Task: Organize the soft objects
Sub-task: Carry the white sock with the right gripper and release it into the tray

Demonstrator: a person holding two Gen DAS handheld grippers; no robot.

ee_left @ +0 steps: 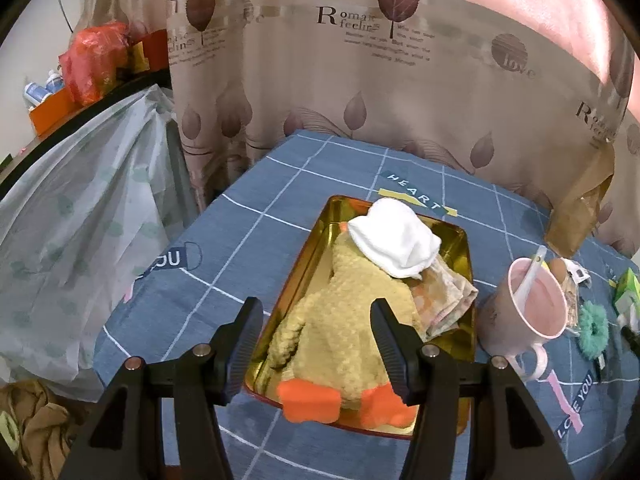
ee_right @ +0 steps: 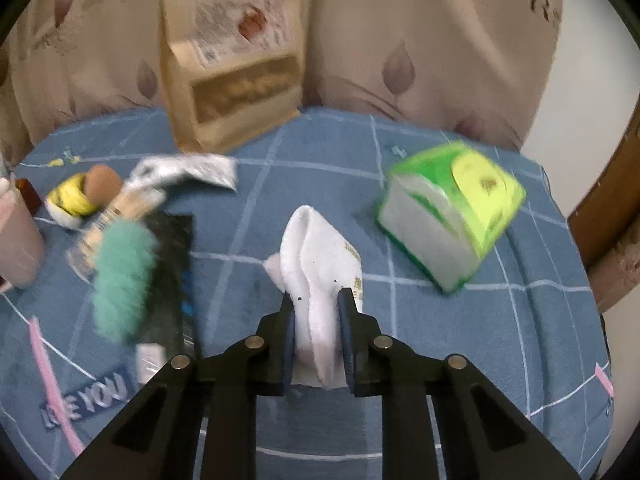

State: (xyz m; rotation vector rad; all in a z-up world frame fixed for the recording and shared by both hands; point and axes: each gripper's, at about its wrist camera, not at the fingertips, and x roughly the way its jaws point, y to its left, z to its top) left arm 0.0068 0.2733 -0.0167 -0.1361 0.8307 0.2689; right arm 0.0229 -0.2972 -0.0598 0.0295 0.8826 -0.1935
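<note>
Step in hand: carrying a soft item to the tray. Your right gripper has its jaws clamped on a white sock, held above the blue checked surface, between the teal scrunchie and the green tissue pack. Your left gripper hangs over the gold tray, jaws spread, gripping nothing. The tray already holds the plush duck, another white sock and a patterned cloth. Next, in my judgement: swing left past the pink mug, release over the tray.

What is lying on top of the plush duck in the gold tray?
A white sock lies over the plush duck's upper end, hiding its head. A folded patterned cloth sits against its side. The gold tray floor beneath is mostly covered.
</note>
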